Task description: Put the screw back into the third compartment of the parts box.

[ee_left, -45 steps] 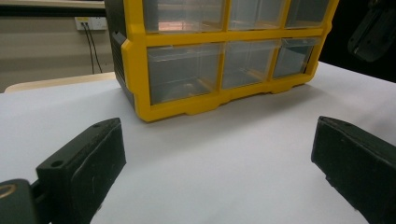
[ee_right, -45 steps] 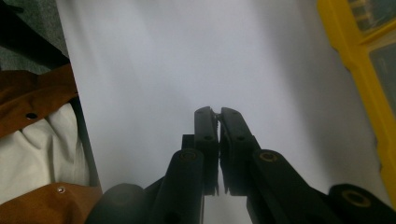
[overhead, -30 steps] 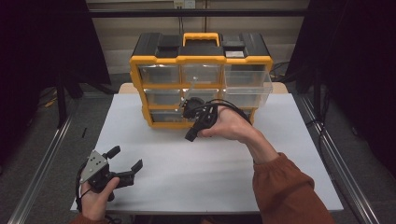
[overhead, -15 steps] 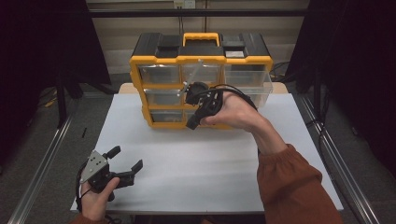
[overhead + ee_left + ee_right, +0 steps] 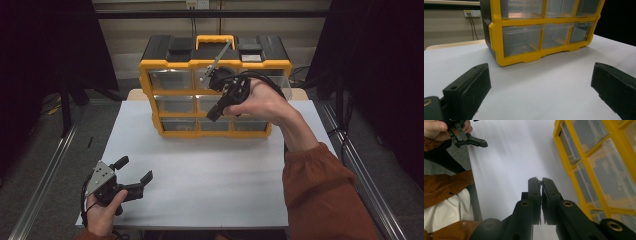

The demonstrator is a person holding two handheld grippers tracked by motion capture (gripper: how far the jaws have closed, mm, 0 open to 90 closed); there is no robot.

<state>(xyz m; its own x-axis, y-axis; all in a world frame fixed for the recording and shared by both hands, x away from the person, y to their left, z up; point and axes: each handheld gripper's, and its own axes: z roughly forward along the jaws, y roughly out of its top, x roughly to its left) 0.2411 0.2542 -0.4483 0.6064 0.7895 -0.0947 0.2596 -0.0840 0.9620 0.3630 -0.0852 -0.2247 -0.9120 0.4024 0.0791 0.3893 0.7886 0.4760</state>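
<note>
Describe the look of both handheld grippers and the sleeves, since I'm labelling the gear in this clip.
Both grippers are black. The left gripper has blocky fingers and a grey three-cornered plate on top, with a black cable. The right gripper has flat fingers, brass-coloured pivot rings and a looping black cable. The sleeve is rust-brown.

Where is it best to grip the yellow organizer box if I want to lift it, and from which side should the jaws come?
Probably the yellow handle on the organizer box, taken from above. It arches clear of the black top, so jaws could close across its bar. The front offers just flush clear drawers, with no lip visible to pinch.
</note>
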